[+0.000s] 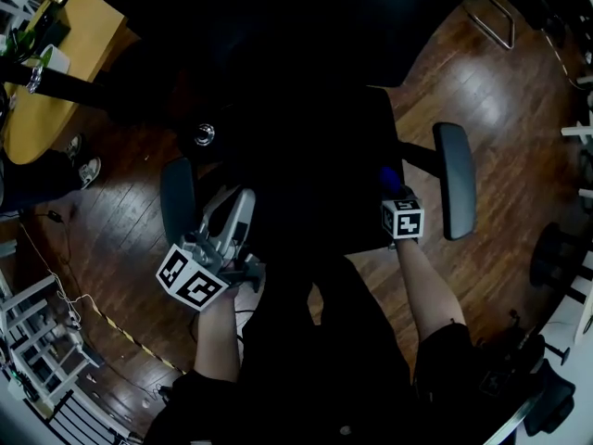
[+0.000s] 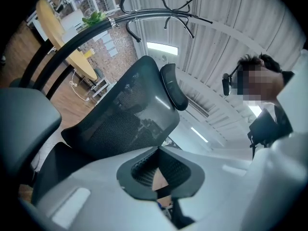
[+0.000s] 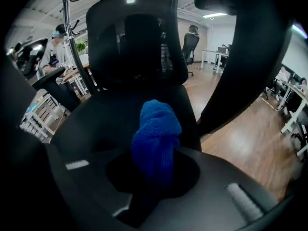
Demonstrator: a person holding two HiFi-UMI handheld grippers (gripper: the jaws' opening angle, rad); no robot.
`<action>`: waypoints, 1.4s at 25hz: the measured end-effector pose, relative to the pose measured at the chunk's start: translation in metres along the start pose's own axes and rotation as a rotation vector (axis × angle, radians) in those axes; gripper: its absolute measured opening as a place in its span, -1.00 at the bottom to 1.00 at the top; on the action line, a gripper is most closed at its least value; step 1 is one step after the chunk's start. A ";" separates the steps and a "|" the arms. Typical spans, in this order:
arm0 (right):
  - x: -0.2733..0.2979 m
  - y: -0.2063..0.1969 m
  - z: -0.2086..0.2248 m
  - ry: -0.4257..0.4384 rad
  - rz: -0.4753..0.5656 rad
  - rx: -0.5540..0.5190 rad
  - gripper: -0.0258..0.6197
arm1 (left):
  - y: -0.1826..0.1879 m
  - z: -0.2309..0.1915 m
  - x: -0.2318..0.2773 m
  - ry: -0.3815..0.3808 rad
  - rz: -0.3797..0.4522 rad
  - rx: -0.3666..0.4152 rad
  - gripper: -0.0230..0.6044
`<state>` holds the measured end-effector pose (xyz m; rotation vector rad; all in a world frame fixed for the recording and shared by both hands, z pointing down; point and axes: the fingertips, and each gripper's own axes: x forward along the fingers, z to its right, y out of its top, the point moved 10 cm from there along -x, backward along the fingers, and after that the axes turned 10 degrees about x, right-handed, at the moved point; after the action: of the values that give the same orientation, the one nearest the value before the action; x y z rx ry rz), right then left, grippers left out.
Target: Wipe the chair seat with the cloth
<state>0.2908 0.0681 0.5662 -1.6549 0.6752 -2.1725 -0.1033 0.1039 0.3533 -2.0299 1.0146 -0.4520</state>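
The black office chair's seat [image 1: 324, 170] fills the middle of the head view, dark and hard to read. In the right gripper view the seat [image 3: 110, 114] lies just ahead, below the mesh backrest [image 3: 144, 42]. My right gripper [image 3: 154, 153] is shut on a bunched blue cloth [image 3: 156, 136], held over the seat's front right part [image 1: 389, 176]. My left gripper [image 1: 232, 225] hovers by the left armrest [image 1: 176, 197], off the seat's left edge. Its grey jaws [image 2: 158, 149] are shut with nothing in them, tilted up at the backrest [image 2: 130, 114].
The right armrest [image 1: 456, 179] flanks the seat. Wooden floor surrounds the chair. A yellow table [image 1: 56, 54] stands far left, a white rack [image 1: 37, 332] and a floor cable near left, another chair base [image 1: 556, 258] at right. A person [image 2: 269, 109] stands close behind.
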 end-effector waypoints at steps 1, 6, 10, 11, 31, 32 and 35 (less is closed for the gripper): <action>0.000 0.000 0.001 -0.001 -0.002 -0.002 -0.80 | -0.001 0.001 0.003 -0.006 -0.003 0.002 -0.94; -0.003 0.003 -0.004 0.014 0.023 0.013 -0.80 | -0.002 0.007 0.012 -0.024 -0.029 0.022 -0.94; -0.041 0.047 -0.054 0.202 0.223 -0.005 -0.80 | 0.016 0.016 0.017 -0.038 -0.029 0.039 -0.94; -0.057 0.060 -0.068 0.261 0.272 -0.001 -0.80 | 0.024 0.024 0.019 -0.045 -0.024 0.046 -0.94; -0.346 0.164 -0.137 0.873 0.807 -0.131 -0.80 | 0.104 0.182 0.027 -0.254 0.071 0.286 -0.94; -0.347 0.163 -0.136 0.880 0.805 -0.137 -0.80 | 0.101 0.185 0.025 -0.246 0.066 0.289 -0.94; -0.350 0.159 -0.138 0.909 0.808 -0.153 -0.80 | 0.096 0.194 0.014 -0.227 0.068 0.297 -0.94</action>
<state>0.2497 0.1421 0.1671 -0.1923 1.4429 -2.1228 -0.0240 0.1566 0.1581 -1.7308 0.8227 -0.3078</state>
